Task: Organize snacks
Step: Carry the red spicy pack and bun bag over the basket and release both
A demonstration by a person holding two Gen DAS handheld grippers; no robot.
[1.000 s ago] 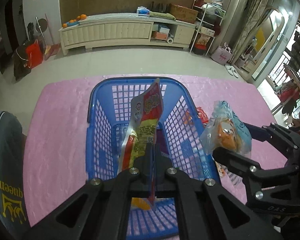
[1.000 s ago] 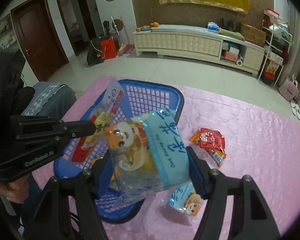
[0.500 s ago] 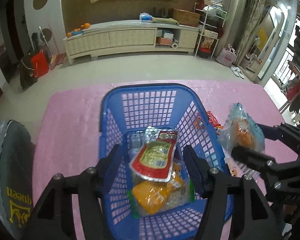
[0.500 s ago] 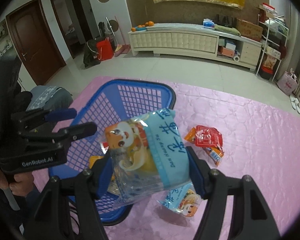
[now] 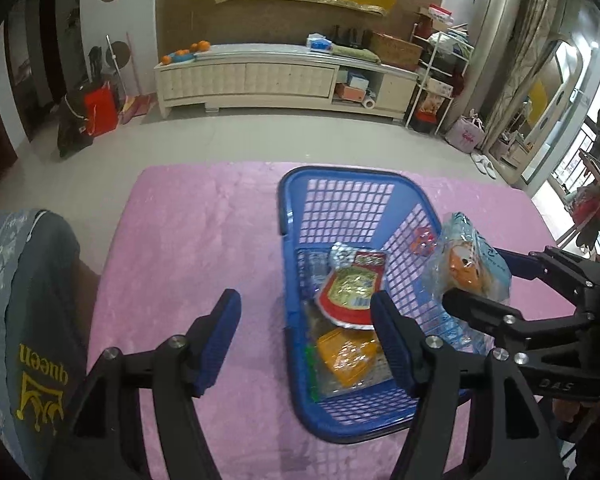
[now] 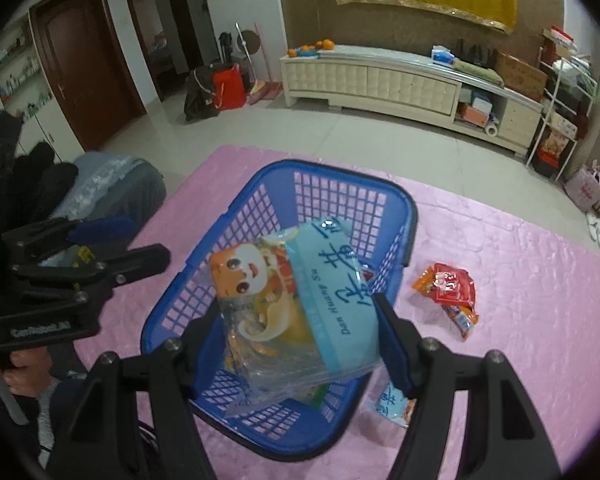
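Blue basket plastic lattice; snack bag glossy film; pink cloth matt.

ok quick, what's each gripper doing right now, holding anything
left gripper: jaws opening, nothing between them.
right gripper: closed on the light blue snack pack, over the blue basket.

Snack bag reads "Dan Huang Su"; grey cloth, "queen".

A home living room: a long cream TV cabinet with oranges, wooden doors, and slippers on tiled floor.
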